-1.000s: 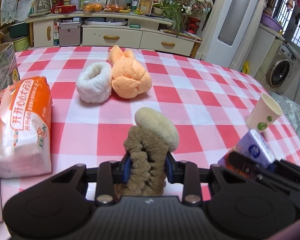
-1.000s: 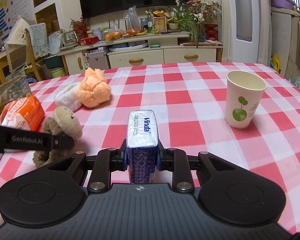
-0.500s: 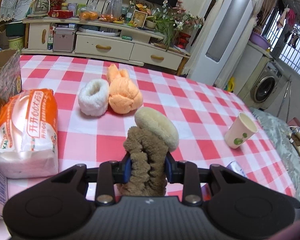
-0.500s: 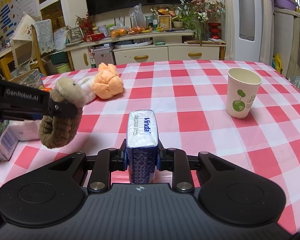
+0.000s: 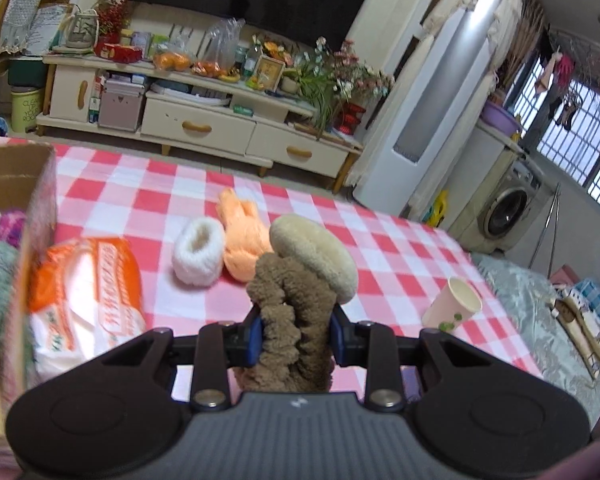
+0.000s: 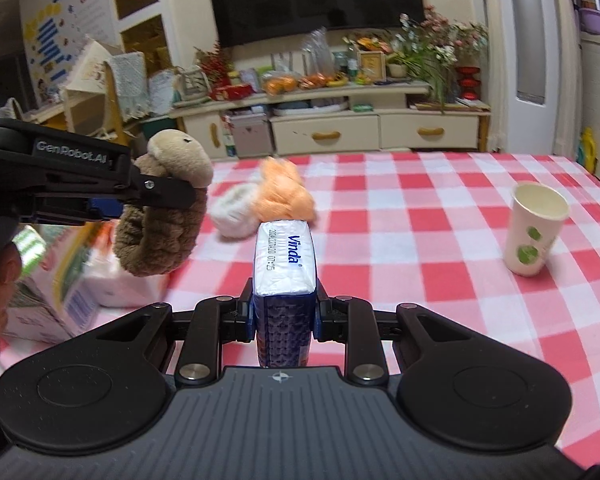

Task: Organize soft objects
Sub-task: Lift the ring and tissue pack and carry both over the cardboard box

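Note:
My left gripper (image 5: 296,336) is shut on a brown plush toy (image 5: 296,320) with a beige cap, held up in the air above the red-checked table (image 5: 400,248). From the right wrist view the same toy (image 6: 160,232) hangs from the left gripper (image 6: 156,196) at the left. My right gripper (image 6: 284,312) is shut on a blue Vinda tissue pack (image 6: 284,264), also lifted. A white fluffy slipper (image 5: 198,256) and an orange plush (image 5: 244,240) lie together on the table farther back.
An open cardboard box (image 5: 16,184) with soft things inside stands at the left edge, and an orange-and-white bag (image 5: 84,300) lies beside it. A paper cup (image 6: 534,232) stands at the right. A cabinet (image 5: 204,120) and washing machine (image 5: 508,208) are beyond the table.
Both grippers have risen with their loads. The left one swung toward the left, bringing the cardboard box into its view; the brown toy now hangs higher in the right wrist view.

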The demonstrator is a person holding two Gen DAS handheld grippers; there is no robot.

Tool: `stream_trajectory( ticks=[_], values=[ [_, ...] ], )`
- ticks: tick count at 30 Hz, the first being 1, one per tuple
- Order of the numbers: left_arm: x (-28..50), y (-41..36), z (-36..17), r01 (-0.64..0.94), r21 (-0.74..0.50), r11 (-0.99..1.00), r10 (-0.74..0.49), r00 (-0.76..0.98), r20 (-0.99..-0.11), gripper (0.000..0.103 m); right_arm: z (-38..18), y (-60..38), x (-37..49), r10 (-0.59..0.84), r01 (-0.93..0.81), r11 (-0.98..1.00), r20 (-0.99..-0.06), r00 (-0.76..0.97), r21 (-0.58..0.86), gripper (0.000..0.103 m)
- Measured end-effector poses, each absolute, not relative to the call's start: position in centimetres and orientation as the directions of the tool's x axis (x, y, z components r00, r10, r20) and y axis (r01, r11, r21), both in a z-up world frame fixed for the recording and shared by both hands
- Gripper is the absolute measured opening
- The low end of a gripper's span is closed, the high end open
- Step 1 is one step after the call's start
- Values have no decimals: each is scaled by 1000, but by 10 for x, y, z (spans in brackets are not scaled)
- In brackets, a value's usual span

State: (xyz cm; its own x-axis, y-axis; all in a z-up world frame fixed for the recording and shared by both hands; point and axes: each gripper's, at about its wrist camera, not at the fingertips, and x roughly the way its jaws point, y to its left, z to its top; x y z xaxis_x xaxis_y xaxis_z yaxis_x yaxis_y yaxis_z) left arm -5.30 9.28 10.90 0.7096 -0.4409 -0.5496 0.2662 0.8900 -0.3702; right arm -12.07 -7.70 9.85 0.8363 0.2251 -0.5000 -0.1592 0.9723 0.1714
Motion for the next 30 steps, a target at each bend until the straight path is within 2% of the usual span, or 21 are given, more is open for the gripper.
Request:
stream_trajectory(
  ticks=[10, 18, 30],
  values=[
    [-46, 148, 131, 190, -399, 897, -382, 787, -485, 31, 130, -21, -117, 378, -336, 926, -440, 815, 173, 30],
    [-41, 211, 142, 58, -441, 896, -271, 856, -440, 31, 149, 35, -109, 516, -491, 854, -409, 753, 173, 30],
    [-26, 303, 125, -205, -469, 859, -63, 867, -494, 31, 159, 120, -86, 676, -681, 718, -381, 630, 147, 30]
  ],
)
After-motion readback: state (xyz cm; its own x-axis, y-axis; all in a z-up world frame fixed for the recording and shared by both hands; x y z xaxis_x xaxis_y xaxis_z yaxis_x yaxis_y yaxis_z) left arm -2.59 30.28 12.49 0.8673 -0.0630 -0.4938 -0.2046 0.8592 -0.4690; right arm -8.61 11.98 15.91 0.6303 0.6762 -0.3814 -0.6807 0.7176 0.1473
